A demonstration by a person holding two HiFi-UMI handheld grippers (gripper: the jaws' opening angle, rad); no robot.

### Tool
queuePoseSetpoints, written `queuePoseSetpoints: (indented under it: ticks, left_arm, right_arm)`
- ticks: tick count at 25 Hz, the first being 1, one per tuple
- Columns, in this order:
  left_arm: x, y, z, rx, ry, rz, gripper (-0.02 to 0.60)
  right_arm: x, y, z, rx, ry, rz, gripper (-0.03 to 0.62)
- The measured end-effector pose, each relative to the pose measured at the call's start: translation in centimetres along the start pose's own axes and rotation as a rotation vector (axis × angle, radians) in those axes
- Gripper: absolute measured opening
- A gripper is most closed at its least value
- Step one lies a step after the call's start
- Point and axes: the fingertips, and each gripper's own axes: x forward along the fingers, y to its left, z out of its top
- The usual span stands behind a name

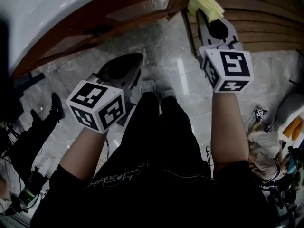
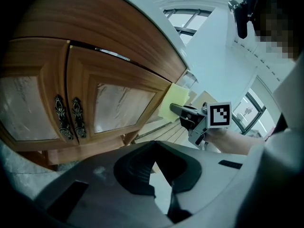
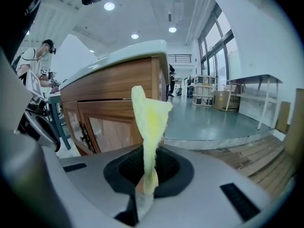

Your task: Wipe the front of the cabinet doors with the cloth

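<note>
Since my right tool (image 1: 205, 17) is clamped on the yellow cloth (image 3: 149, 122), the 2 cabinet doors (image 2: 80, 108) lie just left of it; left tool (image 1: 135, 60) pressed together, empty, farther off.

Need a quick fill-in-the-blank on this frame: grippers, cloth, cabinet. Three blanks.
1. The right gripper is shut on a ___ cloth.
2. The left gripper holds ___.
3. The cabinet doors are ___, with their two dark handles side by side.

Missing words: yellow; nothing; closed
</note>
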Motion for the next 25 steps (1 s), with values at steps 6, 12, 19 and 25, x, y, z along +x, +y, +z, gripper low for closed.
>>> queuePoseSetpoints:
  ticks: [6,12,19,25]
  left_arm:
    - [0.6,-0.3,-0.3,-0.003,0.008,-0.01,0.006]
    - [-0.8,1.0,-0.7,-0.023,-0.01,0.013,0.006]
    - [-3.8,4.1,-2.1,-0.07,-0.038,0.075,0.006]
    - [-6.5,6.9,-3.3,-0.143,-0.083,0.127,0.006]
  right_arm:
    - [-0.7,-1.0,-1.2,0.015,0.012,-0.019,0.041]
    - [-0.6,2.0,-1.5,-0.007,0.0,0.047,0.041]
    - [0.9,8.1,-2.8,0.037,0.005,0.19,0.041]
    - [2.8,13.5,-3.0,-0.019,0.016,0.314,0.041]
